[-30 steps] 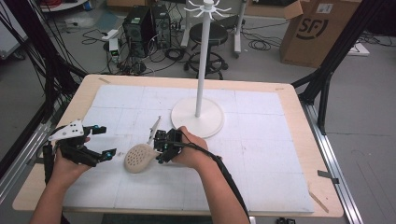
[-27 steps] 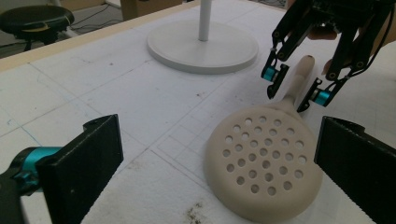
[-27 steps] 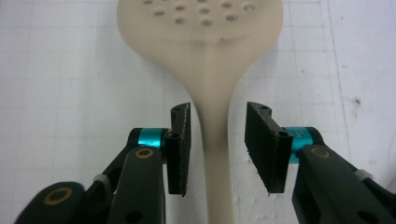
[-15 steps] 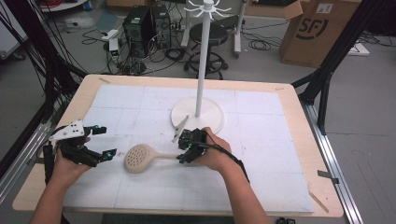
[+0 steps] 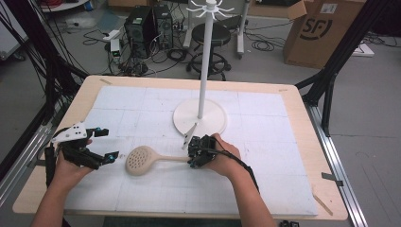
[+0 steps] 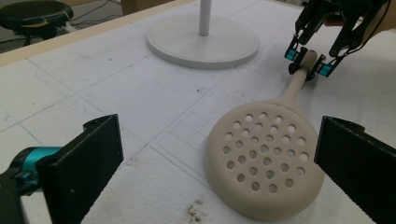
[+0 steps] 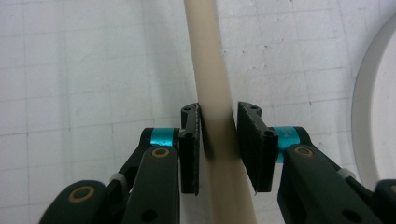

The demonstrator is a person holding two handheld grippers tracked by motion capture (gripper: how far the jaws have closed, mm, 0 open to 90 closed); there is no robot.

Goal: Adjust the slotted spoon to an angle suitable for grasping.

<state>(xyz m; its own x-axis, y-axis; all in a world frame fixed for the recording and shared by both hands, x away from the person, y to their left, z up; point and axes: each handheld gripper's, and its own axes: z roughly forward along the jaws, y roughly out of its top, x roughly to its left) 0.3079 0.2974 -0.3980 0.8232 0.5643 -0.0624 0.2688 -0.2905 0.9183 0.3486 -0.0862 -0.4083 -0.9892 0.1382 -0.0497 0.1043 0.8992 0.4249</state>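
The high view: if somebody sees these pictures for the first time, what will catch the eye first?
Probably the beige perforated skimmer lying flat near the front of the white mat, with the right gripper closed on the end of its handle. Behind it stands a tall white rack on a round base at the middle of the mat. The left gripper waits open at the left, beside the skimmer's round head.

White stand point(image 5: 200, 120) just behind right tongs point(image 5: 191, 152), open mat point(image 5: 265, 184) right and front
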